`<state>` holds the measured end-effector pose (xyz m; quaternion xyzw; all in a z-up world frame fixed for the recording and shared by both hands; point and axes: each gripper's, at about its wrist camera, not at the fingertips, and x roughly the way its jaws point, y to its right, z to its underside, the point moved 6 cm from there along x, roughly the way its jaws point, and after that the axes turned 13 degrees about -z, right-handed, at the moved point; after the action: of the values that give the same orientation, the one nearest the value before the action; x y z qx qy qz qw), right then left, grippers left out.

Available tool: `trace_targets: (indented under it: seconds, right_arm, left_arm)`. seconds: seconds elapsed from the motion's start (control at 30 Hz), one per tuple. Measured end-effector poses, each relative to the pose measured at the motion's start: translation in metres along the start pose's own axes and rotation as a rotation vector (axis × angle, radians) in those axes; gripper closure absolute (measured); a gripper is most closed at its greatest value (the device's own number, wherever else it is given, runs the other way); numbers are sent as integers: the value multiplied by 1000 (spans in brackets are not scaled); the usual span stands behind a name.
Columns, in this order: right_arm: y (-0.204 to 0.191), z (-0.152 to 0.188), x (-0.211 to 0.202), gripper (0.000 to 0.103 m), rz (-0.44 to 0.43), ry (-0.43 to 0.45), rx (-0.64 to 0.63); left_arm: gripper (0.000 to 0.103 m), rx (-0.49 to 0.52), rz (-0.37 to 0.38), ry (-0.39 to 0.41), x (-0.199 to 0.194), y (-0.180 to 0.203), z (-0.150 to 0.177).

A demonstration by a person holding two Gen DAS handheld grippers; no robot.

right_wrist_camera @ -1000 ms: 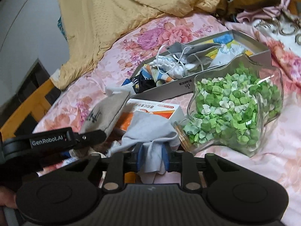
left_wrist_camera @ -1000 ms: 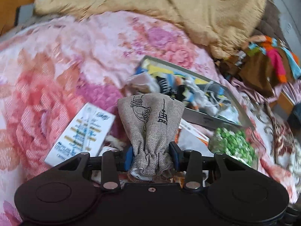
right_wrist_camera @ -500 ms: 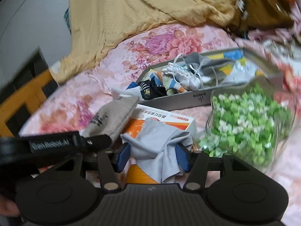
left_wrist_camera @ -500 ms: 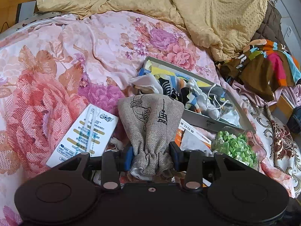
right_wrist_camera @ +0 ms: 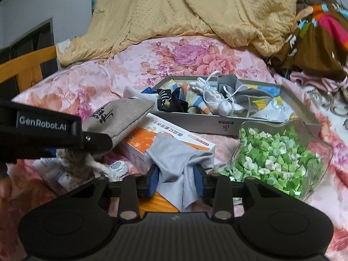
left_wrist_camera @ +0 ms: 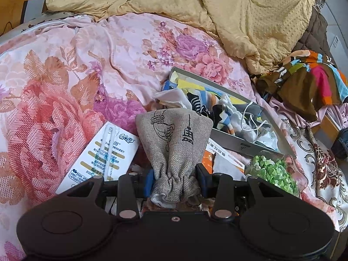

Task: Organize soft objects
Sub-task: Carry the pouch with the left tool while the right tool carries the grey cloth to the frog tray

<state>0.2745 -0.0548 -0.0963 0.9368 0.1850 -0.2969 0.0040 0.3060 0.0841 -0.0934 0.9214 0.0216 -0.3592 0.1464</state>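
Left wrist view shows the left gripper point(left_wrist_camera: 175, 179) clamped on the limp linen pouch's point(left_wrist_camera: 174, 139) gathered neck above the bed's middle, while the right gripper point(right_wrist_camera: 176, 177) pinches a floppy grey cloth point(right_wrist_camera: 176, 163).

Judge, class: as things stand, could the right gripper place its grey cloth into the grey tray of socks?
Probably yes. The right gripper holds the grey cloth, and the grey tray lies open-topped straight ahead. Only the low orange box sits between them, and the jar of green paper stars stands off to the right.
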Motion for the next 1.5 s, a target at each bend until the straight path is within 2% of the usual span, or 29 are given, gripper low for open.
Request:
trace_targets:
  seconds: [0.17,0.23,0.4,0.6,0.8,0.9,1.1,1.3,1.5]
  right_arm:
    - [-6,3,-3,74,21,1,-48]
    - [-5,2,-5,80,17,8,-48]
    - [-3,1,-12,88,-2,25,-44]
    - [9,-11,-32,89,-37,104,-20]
    - [30,-28,-44,88,-31,166,-14]
    - [50,-39,-47,88,-18,200,-6]
    - [107,-63,-47,88,13,253,64]
    - [166,-83,-43,88,37,289,119]
    - [205,-92,-28,88,48,287,152]
  left_arm:
    - [61,29,0,16,-2,5,2]
    - [61,37,0,24,-2,5,2]
    - [61,51,7,38,-3,8,2]
    - [61,64,29,62,-5,13,3]
    - [61,73,63,114,-13,22,1]
    - [61,52,68,122,-14,30,-9]
    - [61,75,77,190,-7,66,-44]
    - [61,66,140,226,16,116,-86]
    - [61,112,194,230,48,174,-107]
